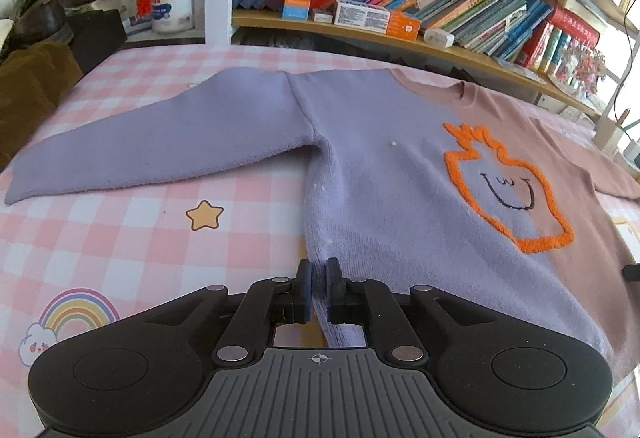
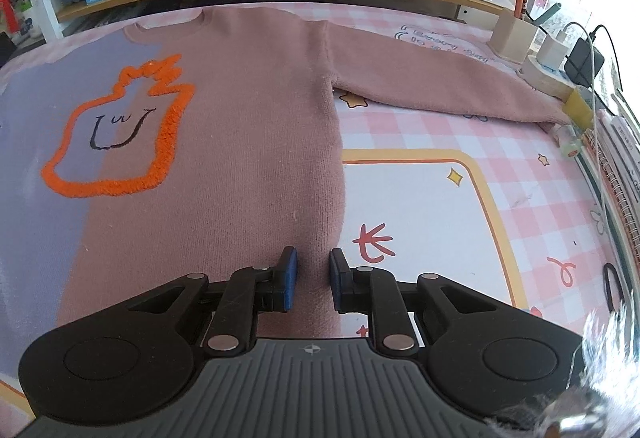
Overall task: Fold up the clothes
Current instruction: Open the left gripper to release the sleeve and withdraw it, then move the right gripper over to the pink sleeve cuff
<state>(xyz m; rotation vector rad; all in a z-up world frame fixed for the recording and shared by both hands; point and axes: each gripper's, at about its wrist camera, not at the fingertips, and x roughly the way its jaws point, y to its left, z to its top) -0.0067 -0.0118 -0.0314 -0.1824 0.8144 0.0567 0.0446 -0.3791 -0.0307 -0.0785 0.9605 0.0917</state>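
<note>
Together, the sweater [image 1: 360,142] hem is pinched by the left claw [image 1: 319,288] and right claw [image 2: 312,280], both corners secured so that it can be folded evenly.

Matt knitted sweater [image 1: 380,158] with fuzzy orange outline [image 1: 508,190].

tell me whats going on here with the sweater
A person is starting to fold a sweater spread flat, sleeves out, on a pink checked cloth. The left gripper is shut on the bottom hem at the purple side. The right gripper pinches the hem on the pink side. Nothing is folded yet.
</note>
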